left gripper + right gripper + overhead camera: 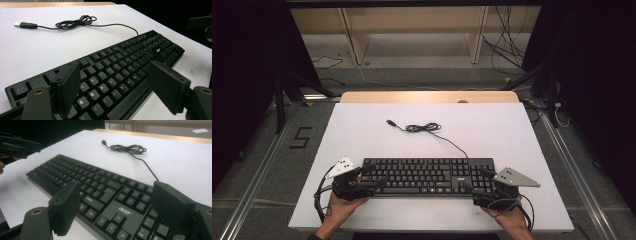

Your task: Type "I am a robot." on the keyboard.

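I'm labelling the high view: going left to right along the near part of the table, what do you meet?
Left gripper → keyboard → right gripper; both grippers stand open at the keyboard's ends.

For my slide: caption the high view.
Two open grippers, left and right, flank a black keyboard on a white table.

We see a black keyboard [428, 176] with white lettering, its black cable [424, 128], on a white worktop [362, 135] edged in pale wood.
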The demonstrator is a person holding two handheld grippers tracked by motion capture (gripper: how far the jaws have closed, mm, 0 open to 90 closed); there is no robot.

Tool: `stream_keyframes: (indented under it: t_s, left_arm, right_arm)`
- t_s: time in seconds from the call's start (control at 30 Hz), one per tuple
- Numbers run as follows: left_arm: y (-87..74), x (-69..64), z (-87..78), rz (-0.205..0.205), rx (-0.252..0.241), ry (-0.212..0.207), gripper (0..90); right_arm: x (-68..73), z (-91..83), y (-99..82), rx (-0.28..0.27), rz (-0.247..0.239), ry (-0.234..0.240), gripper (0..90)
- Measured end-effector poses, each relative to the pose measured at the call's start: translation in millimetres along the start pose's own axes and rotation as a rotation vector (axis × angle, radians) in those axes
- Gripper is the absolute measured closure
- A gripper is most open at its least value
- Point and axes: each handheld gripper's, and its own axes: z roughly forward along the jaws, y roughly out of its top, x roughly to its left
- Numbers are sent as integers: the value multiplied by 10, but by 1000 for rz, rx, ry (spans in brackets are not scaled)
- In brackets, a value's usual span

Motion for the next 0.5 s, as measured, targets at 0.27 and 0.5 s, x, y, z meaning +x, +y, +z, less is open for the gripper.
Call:
stream_keyframes:
  t_s: [0.27,0.5]
  left_arm:
    - [0,1,0,0,-1,1,257]
    - [0,3,0,-1,0,2,257]
  right_arm:
    - [5,4,3,0,0,0,245]
    - [10,22,9,1,3,4,245]
